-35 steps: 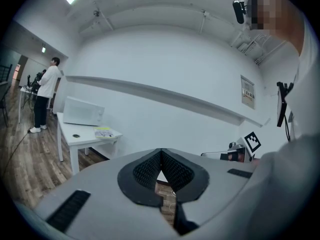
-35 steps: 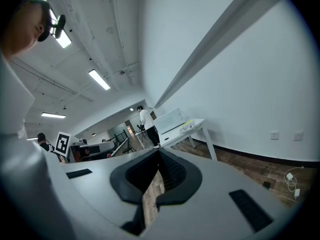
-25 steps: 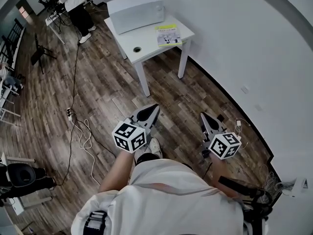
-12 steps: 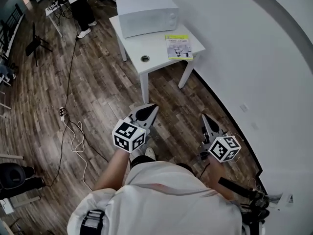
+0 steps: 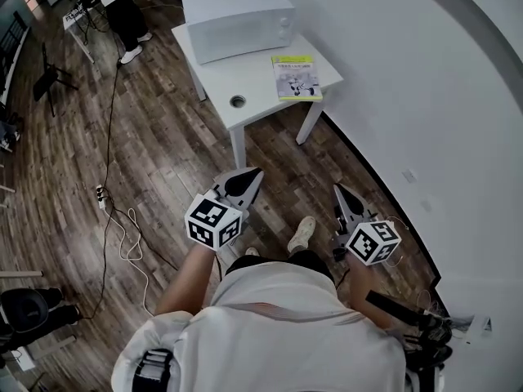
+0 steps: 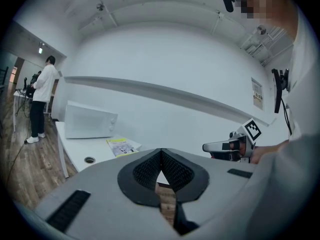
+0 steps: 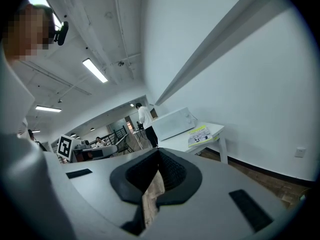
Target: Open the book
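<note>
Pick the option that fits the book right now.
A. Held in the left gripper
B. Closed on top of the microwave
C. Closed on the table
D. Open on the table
C: the book lies flat with its cover up on the table, near the microwave.

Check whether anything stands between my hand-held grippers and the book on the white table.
Nothing visible does. Only wooden floor lies between the left hand-held gripper, the right hand-held gripper and the table, where the book lies closed.
</note>
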Motion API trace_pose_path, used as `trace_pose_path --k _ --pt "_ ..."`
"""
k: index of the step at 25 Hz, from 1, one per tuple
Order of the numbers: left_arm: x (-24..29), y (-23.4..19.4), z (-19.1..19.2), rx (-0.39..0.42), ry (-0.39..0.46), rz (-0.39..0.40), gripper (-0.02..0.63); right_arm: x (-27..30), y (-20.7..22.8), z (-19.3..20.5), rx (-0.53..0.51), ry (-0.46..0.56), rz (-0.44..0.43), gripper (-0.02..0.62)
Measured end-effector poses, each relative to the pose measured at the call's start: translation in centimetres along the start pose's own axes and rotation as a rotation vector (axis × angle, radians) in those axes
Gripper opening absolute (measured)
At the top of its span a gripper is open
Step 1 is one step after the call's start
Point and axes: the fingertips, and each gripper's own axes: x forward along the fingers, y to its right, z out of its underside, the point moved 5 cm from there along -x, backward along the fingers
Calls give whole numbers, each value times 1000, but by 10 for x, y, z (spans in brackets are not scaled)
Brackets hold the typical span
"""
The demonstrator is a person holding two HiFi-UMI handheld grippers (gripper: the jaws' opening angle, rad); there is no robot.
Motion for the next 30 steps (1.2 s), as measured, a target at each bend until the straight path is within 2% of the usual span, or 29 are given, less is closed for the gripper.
trace_pose_path --k 14,22,30 --pt "89 -44 -33 -18 43 -108 12 94 76 -54 -24 -26 -134 3" --pt "172 -64 -49 -42 43 -180 11 144 152 -94 -24 -42 -194 3" --pt "247 -61 -72 -43 44 -265 11 173 237 -139 -27 -51 -243 3"
